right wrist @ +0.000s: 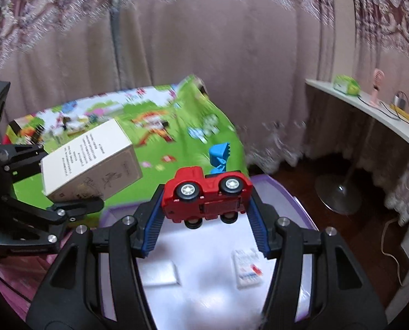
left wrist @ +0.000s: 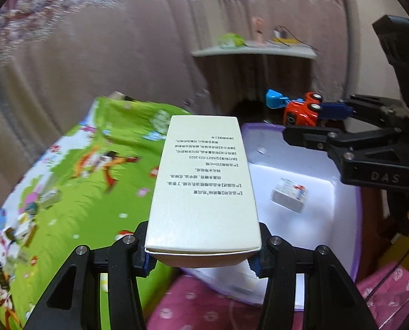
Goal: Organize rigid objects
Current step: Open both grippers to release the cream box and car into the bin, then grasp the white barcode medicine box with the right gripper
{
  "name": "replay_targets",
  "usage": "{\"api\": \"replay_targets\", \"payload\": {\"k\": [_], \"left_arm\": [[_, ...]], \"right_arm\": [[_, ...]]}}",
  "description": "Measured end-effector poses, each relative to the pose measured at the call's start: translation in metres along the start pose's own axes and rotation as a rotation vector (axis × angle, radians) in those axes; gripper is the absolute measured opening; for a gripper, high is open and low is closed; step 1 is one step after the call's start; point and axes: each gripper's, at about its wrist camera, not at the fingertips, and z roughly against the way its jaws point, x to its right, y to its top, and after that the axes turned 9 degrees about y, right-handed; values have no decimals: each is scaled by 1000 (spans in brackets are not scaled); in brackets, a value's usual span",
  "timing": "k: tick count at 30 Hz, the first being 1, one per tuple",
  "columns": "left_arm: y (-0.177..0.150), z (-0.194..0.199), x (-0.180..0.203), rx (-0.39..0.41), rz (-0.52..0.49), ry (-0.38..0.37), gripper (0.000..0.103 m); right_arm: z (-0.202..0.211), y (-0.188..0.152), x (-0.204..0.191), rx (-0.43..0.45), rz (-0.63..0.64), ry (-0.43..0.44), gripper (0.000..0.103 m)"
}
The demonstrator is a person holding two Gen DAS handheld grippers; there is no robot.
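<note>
Both items are held aloft over the purple-rimmed bin [right wrist: 281, 189]; the step in hand is judged to be delivery into it. The left gripper [left wrist: 203, 258] is clamped on the near end of a tall white carton [left wrist: 203, 176], printed face up, jaws shut against its sides. The right gripper [right wrist: 204, 220] is closed on a red toy truck [right wrist: 207, 195], tipped on its side with wheels toward the camera and its blue scoop [right wrist: 219, 154] pointing away.

Already lying on the bin's white floor: a small printed box [right wrist: 247, 268] and a flat white packet [right wrist: 160, 273], apart from each other.

Next move, as judged: each item lowered toward bare floor of the bin and released, one arm at a time, since the two grippers are near each other above the same opening.

Surroundings: green cartoon mat [left wrist: 75, 170] just behind the bin, pink curtain [right wrist: 204, 55], a white shelf [right wrist: 369, 110] with small clutter, well apart.
</note>
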Motion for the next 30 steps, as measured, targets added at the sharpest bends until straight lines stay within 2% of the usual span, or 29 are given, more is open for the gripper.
{"api": "replay_targets", "payload": {"k": [3,5,6,8,9,12,14,16,21,27,30], "left_arm": [[-5,-12,10,-32,-31,-60,52],[-10,-20,15,-59,-14,-160,53],[-11,-22,14,-74,-1,-195,55],[-14,-28,14,-108,26,-270,59],[-14,-29,11,-110,47,-290,60],[-15,-27,-16,-88,154,-284,62],[-22,-23,-49,-58,254,-221,68],[-39,-17,-89,-37,358,-101,74],[-104,-11,-195,-92,609,202,79],[-186,-6,-309,-142,921,419,84],[-217,-18,-347,-204,996,501,84]], "right_arm": [[-5,-12,10,-56,-10,-31,60],[-8,-19,18,-95,-32,-38,61],[-10,-22,22,-111,-46,-39,62],[-15,-24,30,-145,-75,-56,72],[-13,-26,33,-142,-82,-69,77],[-13,-17,35,-117,-107,-72,79],[-19,-3,27,-96,-111,-29,80],[-31,11,11,-94,-78,19,81],[-77,36,-47,-135,41,132,84],[-168,54,-128,-261,170,290,84],[-227,60,-164,-330,215,351,84]]}}
